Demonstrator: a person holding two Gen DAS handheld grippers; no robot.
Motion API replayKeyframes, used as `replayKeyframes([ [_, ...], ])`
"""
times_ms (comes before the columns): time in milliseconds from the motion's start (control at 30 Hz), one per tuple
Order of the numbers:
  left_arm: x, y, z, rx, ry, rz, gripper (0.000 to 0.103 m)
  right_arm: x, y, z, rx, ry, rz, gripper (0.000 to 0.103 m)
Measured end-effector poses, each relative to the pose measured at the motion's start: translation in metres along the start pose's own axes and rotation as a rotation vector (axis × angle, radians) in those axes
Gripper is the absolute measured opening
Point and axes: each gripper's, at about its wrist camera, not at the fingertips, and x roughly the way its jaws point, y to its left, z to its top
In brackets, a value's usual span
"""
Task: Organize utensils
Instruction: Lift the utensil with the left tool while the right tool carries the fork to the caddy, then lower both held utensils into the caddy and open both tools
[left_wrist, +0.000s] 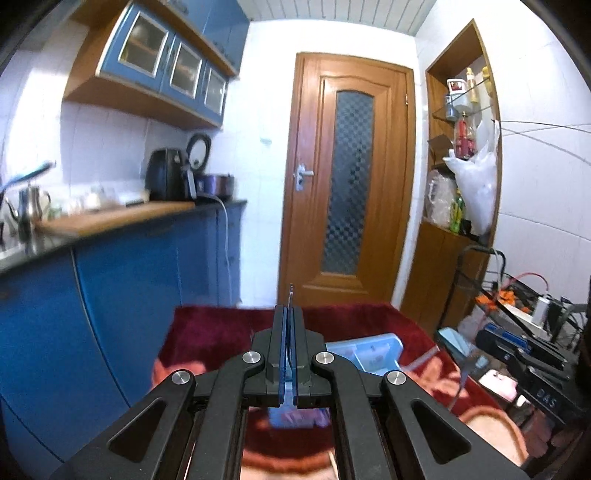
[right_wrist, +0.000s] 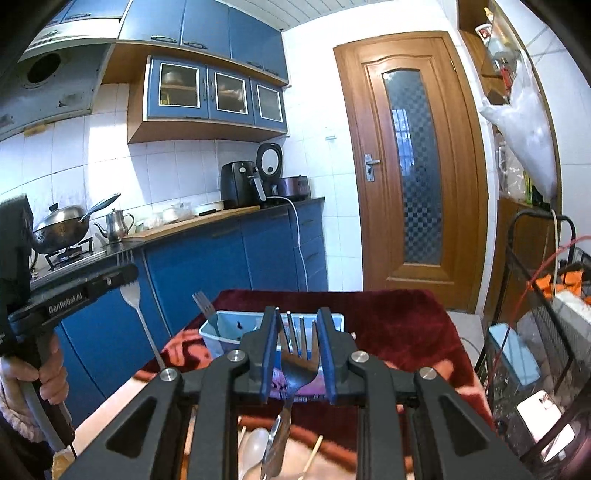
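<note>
My left gripper (left_wrist: 290, 314) is shut on a steel fork, whose thin edge (left_wrist: 291, 293) pokes up past the fingertips. In the right wrist view that left gripper (right_wrist: 125, 271) is at the left, held by a hand, and its fork (right_wrist: 137, 310) hangs handle down. My right gripper (right_wrist: 297, 317) closes on the head of a second fork (right_wrist: 297, 354), tines up between the blue pads. A light blue utensil bin (right_wrist: 221, 332) sits on the red cloth just beyond, with another fork (right_wrist: 205, 304) standing in its left end. The bin also shows in the left wrist view (left_wrist: 369, 354).
Below my right gripper lie a white spoon (right_wrist: 255, 450) and chopsticks (right_wrist: 314, 452). The red cloth (right_wrist: 399, 325) covers the table. Blue kitchen cabinets (right_wrist: 221, 266) stand left, a wooden door (right_wrist: 410, 162) behind, and a wire rack with phones (right_wrist: 517, 354) right.
</note>
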Motion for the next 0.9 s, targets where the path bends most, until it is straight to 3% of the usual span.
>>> replayKeyframes([
  [367,0.036,0.000,0.038,0.036,-0.062,0.096,0.002,0.016,0.000,0.036,-0.028,-0.039,-0.025,0.023],
  [900,0.104,0.011,0.029,0.027,0.008,0.127,0.002,0.064,-0.017,0.087,-0.051,-0.095,-0.133,0.023],
])
